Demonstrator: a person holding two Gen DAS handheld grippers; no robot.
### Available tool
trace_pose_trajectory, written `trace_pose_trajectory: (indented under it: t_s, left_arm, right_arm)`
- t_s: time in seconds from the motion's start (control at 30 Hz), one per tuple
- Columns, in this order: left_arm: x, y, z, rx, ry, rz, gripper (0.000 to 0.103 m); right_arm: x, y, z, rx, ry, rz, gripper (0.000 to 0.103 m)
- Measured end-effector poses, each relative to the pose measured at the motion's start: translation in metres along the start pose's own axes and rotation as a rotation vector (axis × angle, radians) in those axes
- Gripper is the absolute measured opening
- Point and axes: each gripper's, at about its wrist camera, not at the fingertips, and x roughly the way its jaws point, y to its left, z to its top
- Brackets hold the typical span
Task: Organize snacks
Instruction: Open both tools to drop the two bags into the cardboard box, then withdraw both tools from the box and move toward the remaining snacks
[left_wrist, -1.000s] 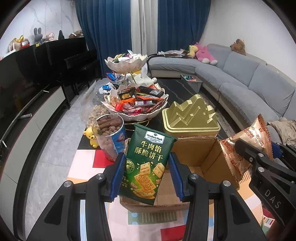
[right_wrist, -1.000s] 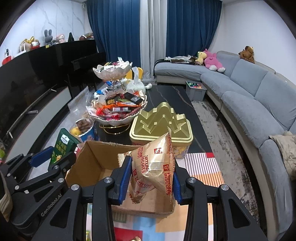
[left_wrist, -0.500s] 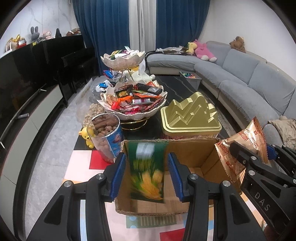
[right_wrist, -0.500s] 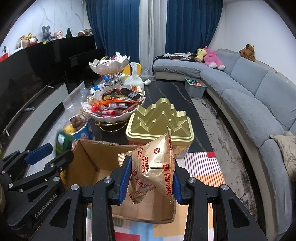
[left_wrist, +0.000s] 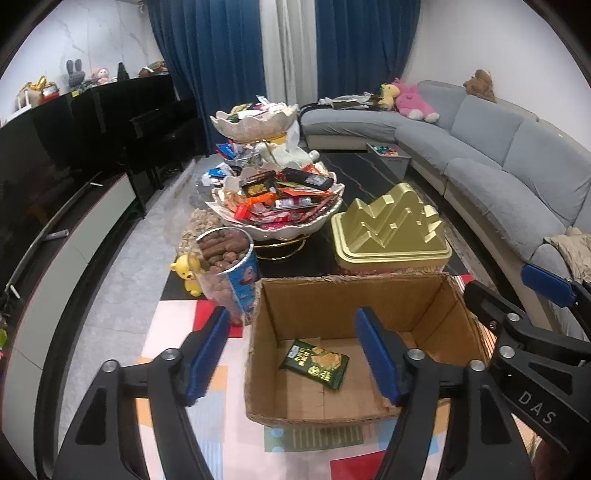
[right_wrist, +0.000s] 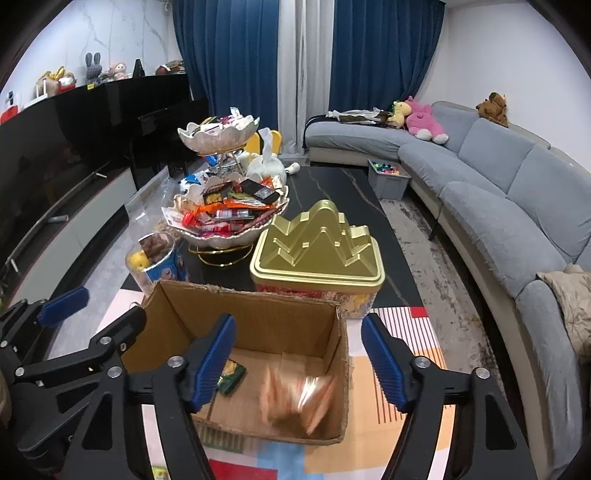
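**Dropping snacks into the box**

Opening wide over the cardboard box (left_wrist: 369, 291), the left gripper (left_wrist: 293, 354) has nothing between its blue pads. The green snack pack (left_wrist: 314, 363) lies flat on the box floor, low in the middle of the left wrist picture, between the two pads and below them, touching neither. In the right wrist picture the same green pack (right_wrist: 231, 376) peeks out just beside the left pad, at the lower left of the box.

The right gripper (right_wrist: 299, 360) is opening too, and it pinches nothing. The orange snack bag (right_wrist: 295, 400) is a blur inside the box, low in the middle of that picture, under the gap between the pads. I cannot tell if it is lying on the floor of the box.

Behind the box, in the upper part of both pictures, stand a gold tin (left_wrist: 391, 229), a tub of brown snacks (left_wrist: 225, 254) and a tiered bowl of sweets (left_wrist: 277, 206).
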Motion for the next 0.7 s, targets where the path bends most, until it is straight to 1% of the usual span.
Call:
trace_pose_trajectory:
  t_s: [0.1,0.17,0.23,0.7]
  left_arm:
    - [-0.005,0.004,-0.001,-0.015,-0.007,0.006,0.079]
    - [-0.01,0.007,-0.002,-0.021,-0.013,0.012,0.083]
    - [-0.014,0.008,-0.003,-0.02,-0.018,0.019,0.083]
    - [-0.048,0.019,-0.009,-0.038,-0.046,0.042,0.088]
  right_arm:
    - [-0.003,0.0,0.0,0.003,0.0,-0.003,0.073]
    - [-0.005,-0.001,0.0,0.006,0.0,-0.007,0.076]
    - [-0.009,-0.001,-0.001,0.009,-0.006,-0.012,0.079]
    - [-0.036,-0.001,-0.006,0.018,-0.026,-0.023,0.079]
